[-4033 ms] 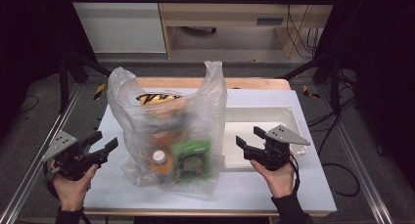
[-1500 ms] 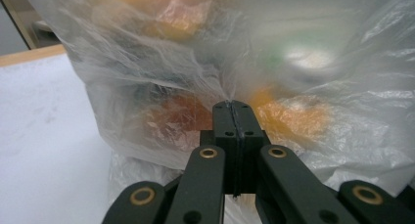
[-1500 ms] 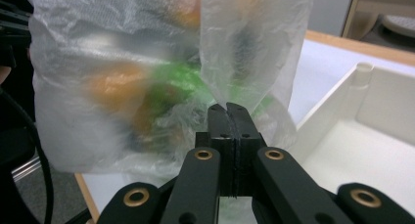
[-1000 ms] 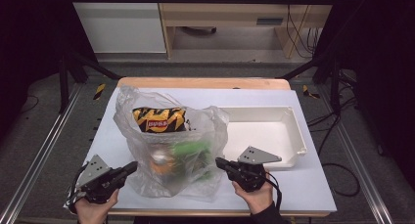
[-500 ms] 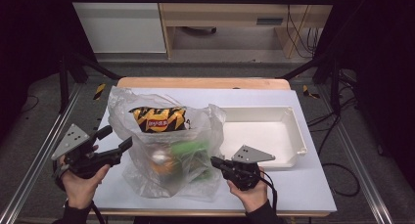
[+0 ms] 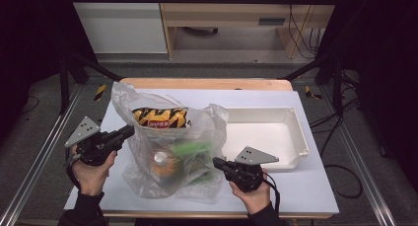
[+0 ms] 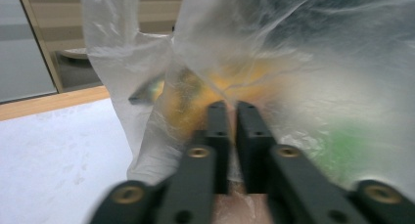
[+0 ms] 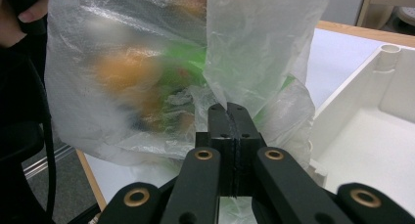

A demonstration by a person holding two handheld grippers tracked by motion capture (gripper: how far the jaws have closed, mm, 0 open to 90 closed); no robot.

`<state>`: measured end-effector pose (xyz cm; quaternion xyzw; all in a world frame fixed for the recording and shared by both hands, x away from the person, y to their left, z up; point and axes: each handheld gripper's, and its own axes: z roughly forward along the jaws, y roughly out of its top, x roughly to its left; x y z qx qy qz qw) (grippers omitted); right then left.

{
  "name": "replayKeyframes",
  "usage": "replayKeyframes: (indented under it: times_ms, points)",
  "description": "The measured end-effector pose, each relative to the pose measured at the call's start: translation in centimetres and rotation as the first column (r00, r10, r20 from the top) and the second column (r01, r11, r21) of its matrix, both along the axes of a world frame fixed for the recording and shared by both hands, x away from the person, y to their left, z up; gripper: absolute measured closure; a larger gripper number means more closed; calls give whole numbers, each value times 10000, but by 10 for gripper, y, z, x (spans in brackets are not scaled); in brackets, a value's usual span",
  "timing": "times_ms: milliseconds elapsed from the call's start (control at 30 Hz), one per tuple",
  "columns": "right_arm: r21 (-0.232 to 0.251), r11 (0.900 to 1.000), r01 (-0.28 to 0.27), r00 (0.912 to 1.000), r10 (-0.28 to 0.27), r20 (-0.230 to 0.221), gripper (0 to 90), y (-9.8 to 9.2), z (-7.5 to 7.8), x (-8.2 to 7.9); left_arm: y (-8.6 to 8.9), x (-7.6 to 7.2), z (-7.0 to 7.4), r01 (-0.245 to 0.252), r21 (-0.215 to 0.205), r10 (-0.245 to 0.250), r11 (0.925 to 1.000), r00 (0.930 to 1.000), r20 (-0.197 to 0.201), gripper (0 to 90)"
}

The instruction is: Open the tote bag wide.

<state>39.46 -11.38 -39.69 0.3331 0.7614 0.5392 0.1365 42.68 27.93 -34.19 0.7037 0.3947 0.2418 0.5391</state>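
Observation:
A clear plastic bag slumps on the white tabletop. Inside are a yellow-and-black snack packet, an orange item and a green item. My left gripper sits at the bag's left edge. Its jaws have just been closing and now pinch bag film, as the left gripper view shows. My right gripper is at the bag's lower right side, shut on a fold of the plastic that rises from its tips.
An empty white tray stands just right of the bag, close behind the right gripper. A wooden strip runs along the table's far edge. Metal frame rails flank both sides.
The bag has slumped from standing tall. The left gripper rose from the near edge to the bag's left side, opened, then closed on the film. The right gripper stayed put.

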Motion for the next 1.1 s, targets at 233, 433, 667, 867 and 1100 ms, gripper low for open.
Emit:
replayKeyframes:
  times_ms: [233,433,667,867,1100]
  points:
    - [44,10000,54,10000,-54,16,900,-2,1,0,3,-9,-1,-23,241,19,9997,9999,155,900]
    - [70,9999,99,9999,-99,47,900,-5,1,-2,8,-22,-3,27,516,-38,9987,9998,213,900]
    - [93,9998,181,9998,-181,-21,900,-11,-2,-6,10,-39,-17,240,849,-230,9961,9997,-126,900]
    - [182,9997,190,9998,-188,-117,900,-18,-4,-11,13,-63,-32,616,1065,-569,9924,9973,-470,900]
    - [112,9997,222,9983,-215,-536,900,-23,-19,-14,9,-74,-60,933,1407,-777,9856,9906,-1125,900]
